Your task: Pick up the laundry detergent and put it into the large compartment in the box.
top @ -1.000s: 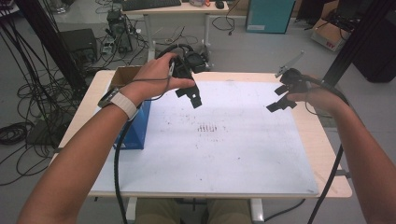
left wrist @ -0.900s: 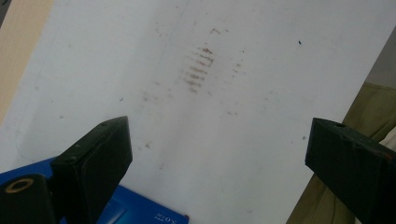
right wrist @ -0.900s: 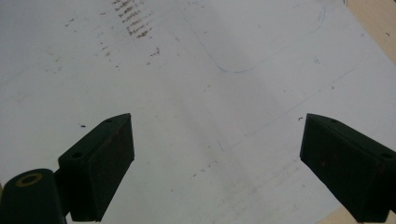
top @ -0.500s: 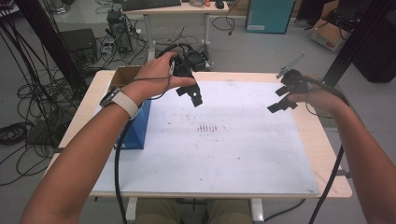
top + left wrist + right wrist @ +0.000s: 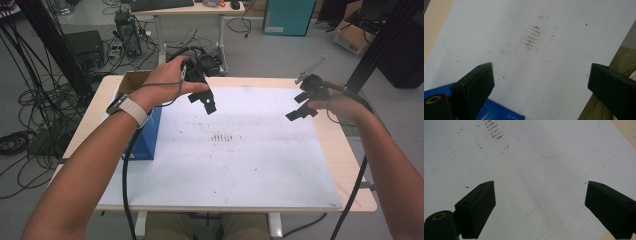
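Both grippers hover with jaws wide and empty over the white sheet (image 5: 225, 165): left gripper (image 5: 204, 100) near the blue box (image 5: 148, 135) (just below-left of it), right gripper (image 5: 300, 106) well apart at the sheet's far right.

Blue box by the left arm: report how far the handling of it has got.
Done: nothing that shows; the blue box stands at the left edge of the white mat, beside a cardboard box. In hand: nothing; the left gripper and the right gripper hang above the mat, jaws wide apart and empty. Left: probably everything, beginning with a reach for the box.
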`<action>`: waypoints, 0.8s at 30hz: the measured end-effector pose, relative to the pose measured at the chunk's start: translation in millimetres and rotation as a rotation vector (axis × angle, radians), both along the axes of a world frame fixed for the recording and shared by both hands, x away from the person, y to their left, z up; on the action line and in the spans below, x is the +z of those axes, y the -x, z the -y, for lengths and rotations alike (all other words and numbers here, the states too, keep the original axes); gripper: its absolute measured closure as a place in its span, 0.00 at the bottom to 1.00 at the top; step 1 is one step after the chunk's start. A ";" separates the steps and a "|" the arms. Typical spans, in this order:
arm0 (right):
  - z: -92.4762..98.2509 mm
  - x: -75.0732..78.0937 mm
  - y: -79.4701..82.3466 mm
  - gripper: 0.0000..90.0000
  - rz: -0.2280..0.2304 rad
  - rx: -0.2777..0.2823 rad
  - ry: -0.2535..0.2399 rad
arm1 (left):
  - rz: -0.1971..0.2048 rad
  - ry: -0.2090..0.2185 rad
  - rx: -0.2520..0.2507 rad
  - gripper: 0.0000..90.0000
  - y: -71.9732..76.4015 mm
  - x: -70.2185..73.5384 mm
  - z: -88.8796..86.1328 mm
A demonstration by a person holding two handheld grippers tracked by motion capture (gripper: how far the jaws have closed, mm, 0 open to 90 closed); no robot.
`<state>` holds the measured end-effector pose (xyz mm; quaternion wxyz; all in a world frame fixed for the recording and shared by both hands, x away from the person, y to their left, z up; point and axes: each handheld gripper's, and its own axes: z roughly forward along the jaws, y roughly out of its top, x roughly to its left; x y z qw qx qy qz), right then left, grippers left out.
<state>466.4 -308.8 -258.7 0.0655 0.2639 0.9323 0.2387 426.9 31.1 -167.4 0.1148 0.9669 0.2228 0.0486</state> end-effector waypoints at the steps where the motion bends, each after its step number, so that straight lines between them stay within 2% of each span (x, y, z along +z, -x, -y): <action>1: 0.2 0.2 0.1 0.11 -0.001 -0.003 -0.001 | 0.001 -0.004 -0.004 0.08 -0.3 -0.4 0.6; 24: 1.7 1.4 2.6 0.11 0.005 -0.006 -0.001 | 0.002 -0.006 -0.002 0.08 1.9 -0.4 1.7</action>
